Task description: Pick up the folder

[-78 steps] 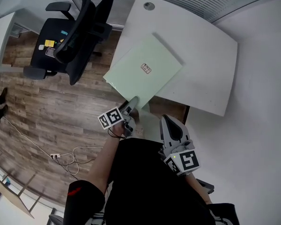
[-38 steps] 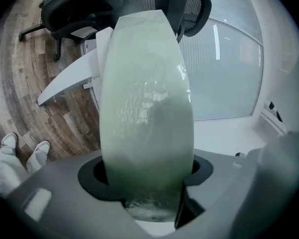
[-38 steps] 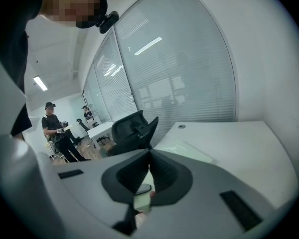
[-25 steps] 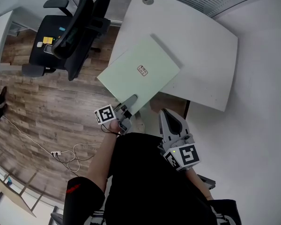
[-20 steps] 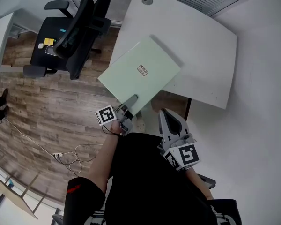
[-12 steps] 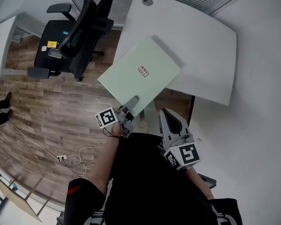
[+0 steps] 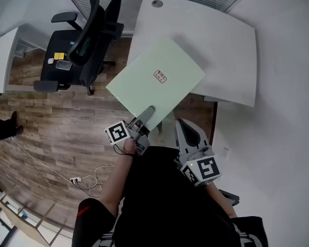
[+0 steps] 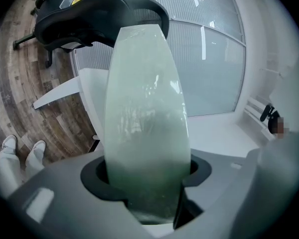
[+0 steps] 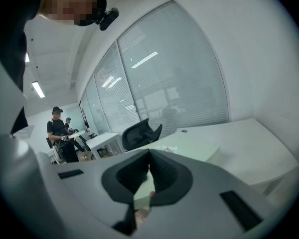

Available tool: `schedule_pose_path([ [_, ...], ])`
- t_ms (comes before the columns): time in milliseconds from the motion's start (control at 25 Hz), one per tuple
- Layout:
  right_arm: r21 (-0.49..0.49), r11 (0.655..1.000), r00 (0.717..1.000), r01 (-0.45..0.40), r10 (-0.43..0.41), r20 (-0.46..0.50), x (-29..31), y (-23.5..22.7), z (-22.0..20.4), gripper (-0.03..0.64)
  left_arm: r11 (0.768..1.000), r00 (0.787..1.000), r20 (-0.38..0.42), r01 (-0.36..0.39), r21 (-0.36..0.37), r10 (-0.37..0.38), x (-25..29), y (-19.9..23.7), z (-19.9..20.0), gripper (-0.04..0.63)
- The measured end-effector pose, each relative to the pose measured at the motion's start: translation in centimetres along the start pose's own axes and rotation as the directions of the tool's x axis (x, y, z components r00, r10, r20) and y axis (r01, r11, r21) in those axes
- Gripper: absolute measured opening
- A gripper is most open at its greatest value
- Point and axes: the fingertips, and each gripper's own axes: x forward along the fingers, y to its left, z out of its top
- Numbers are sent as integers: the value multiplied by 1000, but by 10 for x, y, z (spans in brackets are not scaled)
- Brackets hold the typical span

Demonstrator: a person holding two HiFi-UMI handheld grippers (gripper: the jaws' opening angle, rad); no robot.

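A pale green folder (image 7: 157, 81) with a small red label (image 7: 160, 76) is held flat above the near left part of the white desk (image 7: 221, 40). It casts a strip of shadow on the desk. My left gripper (image 7: 147, 115) is shut on the folder's near corner. In the left gripper view the folder (image 8: 147, 98) runs out from between the jaws and hides the pads. My right gripper (image 7: 188, 133) hangs close to my body, right of the folder and apart from it. Its jaws meet at the tips with nothing between them (image 9: 149, 156).
A black office chair (image 7: 87, 35) stands left of the desk on the wooden floor (image 7: 56, 133). A second white desk (image 7: 2, 55) is at the far left. A cable and power strip (image 7: 74, 179) lie on the floor. A person (image 9: 60, 133) stands far off.
The left gripper has risen with the folder, which now looks larger and sits higher over the desk edge. The right gripper has shifted only slightly.
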Motion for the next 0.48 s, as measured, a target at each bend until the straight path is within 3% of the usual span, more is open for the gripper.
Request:
schedule_pose_path([
  [480,8,1000,996,26,-26,87,-23,11,0,-2,998,999,-24,40,55,-39,-27,-46,-5,276],
])
